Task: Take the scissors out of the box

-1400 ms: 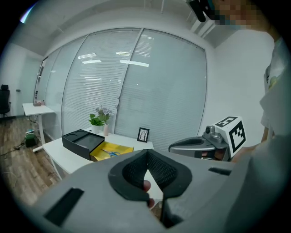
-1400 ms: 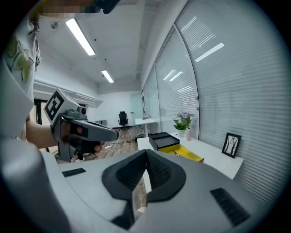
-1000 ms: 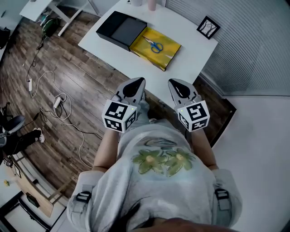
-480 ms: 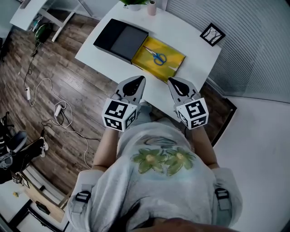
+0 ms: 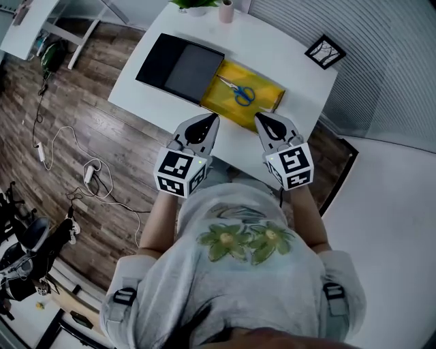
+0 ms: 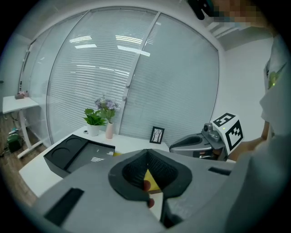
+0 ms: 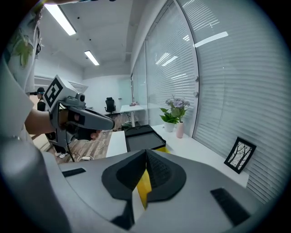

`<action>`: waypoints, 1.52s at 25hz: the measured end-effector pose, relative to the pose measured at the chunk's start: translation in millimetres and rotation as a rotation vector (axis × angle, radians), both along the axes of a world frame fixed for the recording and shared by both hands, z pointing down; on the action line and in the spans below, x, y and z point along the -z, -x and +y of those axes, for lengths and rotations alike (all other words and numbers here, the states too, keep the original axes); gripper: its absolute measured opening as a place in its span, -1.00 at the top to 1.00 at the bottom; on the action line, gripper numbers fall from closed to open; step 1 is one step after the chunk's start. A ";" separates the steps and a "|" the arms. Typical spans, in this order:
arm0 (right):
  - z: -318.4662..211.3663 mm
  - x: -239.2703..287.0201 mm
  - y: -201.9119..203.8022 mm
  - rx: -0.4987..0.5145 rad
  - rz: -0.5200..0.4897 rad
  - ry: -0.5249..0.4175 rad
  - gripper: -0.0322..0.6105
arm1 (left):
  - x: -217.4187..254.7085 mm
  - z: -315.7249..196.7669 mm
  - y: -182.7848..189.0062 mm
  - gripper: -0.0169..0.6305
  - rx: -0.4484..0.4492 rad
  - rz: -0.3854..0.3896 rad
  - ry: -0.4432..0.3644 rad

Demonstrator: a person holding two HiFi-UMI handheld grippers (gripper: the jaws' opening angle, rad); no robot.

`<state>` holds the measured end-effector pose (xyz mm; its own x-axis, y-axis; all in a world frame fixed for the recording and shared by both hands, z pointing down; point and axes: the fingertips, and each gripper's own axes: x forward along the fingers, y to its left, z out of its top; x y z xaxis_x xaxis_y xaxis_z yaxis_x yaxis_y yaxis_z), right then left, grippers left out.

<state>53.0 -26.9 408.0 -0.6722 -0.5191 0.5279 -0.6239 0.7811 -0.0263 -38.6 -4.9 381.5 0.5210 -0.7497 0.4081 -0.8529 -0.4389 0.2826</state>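
Blue-handled scissors [image 5: 240, 92] lie in the yellow-lined box [image 5: 262, 102] on the white table [image 5: 272, 54]. Its black lid [image 5: 180, 65] lies just left of it, touching. My left gripper [image 5: 208, 120] and right gripper [image 5: 262, 117] hover side by side over the table's near edge, short of the box. Both are shut with nothing in them. In the left gripper view the shut left gripper [image 6: 146, 157] points at the black lid [image 6: 75, 154], with yellow showing past its tips. In the right gripper view the right gripper [image 7: 146, 157] is shut too.
A potted plant [image 5: 194, 5] and a pink vase [image 5: 225, 12] stand at the table's far edge. A small framed picture [image 5: 325, 51] sits at its far right corner. Window blinds run behind the table. Cables lie on the wood floor [image 5: 82, 170] at left.
Both grippers have moved forward together toward the table and dipped a little. The box and scissors now sit closer to the tips. Both stayed shut.
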 end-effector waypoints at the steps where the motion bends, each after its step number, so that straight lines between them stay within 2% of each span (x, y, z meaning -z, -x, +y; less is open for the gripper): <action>1: -2.7 -3.3 1.9 -0.006 0.006 0.004 0.88 | -4.4 -2.3 1.4 0.92 -0.008 0.002 0.010; 11: -26.2 -35.9 14.7 -0.029 0.078 0.027 0.88 | -37.5 -23.0 10.0 0.92 -0.060 0.036 0.072; 23: -48.6 -64.9 21.9 -0.057 0.113 0.062 0.87 | -60.7 -39.1 12.0 0.92 -0.101 0.047 0.104; 29: -53.9 -79.5 24.0 -0.041 0.144 0.085 0.75 | -70.9 -42.6 14.6 0.92 -0.106 0.043 0.123; 38: -64.2 -101.2 24.5 -0.018 0.192 0.116 0.71 | -88.1 -48.9 11.7 0.92 -0.107 0.043 0.151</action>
<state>28.5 -91.1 509.2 -0.5445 -0.4588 0.7022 -0.6401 0.7683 0.0056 -50.4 -53.8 469.6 0.6135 -0.6212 0.4875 -0.7896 -0.4760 0.3872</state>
